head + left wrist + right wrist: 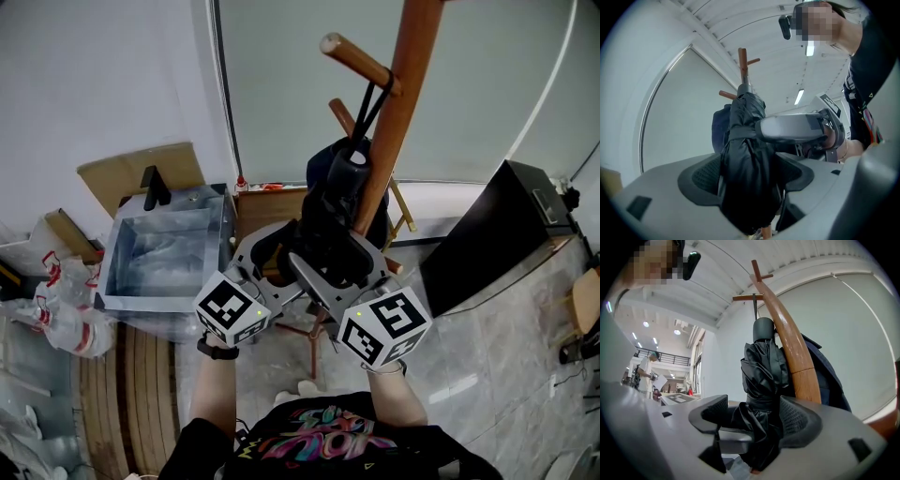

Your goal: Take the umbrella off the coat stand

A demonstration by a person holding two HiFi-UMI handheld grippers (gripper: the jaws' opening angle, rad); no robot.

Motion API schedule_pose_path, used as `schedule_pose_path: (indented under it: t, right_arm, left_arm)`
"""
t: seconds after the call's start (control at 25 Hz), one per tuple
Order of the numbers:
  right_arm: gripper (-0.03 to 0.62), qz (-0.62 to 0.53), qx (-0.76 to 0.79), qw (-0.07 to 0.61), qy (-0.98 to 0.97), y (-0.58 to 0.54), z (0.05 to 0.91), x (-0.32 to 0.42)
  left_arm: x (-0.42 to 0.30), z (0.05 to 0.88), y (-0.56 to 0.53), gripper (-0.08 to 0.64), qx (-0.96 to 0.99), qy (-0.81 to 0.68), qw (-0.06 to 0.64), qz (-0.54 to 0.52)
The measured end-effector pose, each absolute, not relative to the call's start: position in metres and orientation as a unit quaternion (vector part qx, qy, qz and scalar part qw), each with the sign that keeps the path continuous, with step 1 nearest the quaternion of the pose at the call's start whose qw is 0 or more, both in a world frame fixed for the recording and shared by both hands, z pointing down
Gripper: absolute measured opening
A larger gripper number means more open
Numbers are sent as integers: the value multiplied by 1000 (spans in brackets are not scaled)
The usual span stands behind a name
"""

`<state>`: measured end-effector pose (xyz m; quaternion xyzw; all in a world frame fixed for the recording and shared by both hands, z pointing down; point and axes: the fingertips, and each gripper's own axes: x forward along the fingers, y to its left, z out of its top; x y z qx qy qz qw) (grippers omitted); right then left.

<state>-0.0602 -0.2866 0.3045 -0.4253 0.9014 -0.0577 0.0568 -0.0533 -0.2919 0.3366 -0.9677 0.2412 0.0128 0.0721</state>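
Left gripper [750, 176]: jaws spread wide, clamping nothing; the folded black umbrella [747, 154] stands between them.
Right gripper [754, 420]: jaws likewise wide apart, flanking the same umbrella without gripping it.
Umbrella position: upright between both pairs of jaws, its strap [365, 108] looped over a peg [356, 59] above the grippers.
Coat stand [794, 352]: wooden pole just behind the umbrella.
Navy garment [827, 380]: hanging beyond the pole.

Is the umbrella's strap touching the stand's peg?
Touching. The head view shows the strap looped over the peg, and the umbrella hangs from it.
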Motion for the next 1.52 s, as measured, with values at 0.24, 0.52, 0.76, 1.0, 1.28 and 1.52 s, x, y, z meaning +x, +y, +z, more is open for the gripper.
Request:
schedule_pose_path:
  t: [0.24, 0.52, 0.76, 1.0, 1.28, 1.52]
  right_arm:
    - [312, -64, -439, 58, 894, -289, 305, -56]
    - [236, -56, -469, 52, 880, -294, 308, -50]
    - [229, -46, -469, 58, 880, -290, 300, -49]
    - [225, -30, -465, 67, 882, -281, 285, -47]
    - [225, -16, -452, 70, 889, -272, 271, -49]
    - [225, -11, -434, 75, 898, -265, 262, -55]
  left_arm:
    - [-51, 336, -291, 330, -969, 238, 66, 13]
    - [-53, 336, -293, 303, -961, 268, 68, -4]
    - [-55, 328, -289, 272, -956, 282, 77, -3]
    - [-52, 313, -281, 265, -956, 282, 81, 6]
    - [-54, 300, -271, 265, -953, 292, 83, 14]
    - [-61, 291, -265, 264, -946, 311, 92, 13]
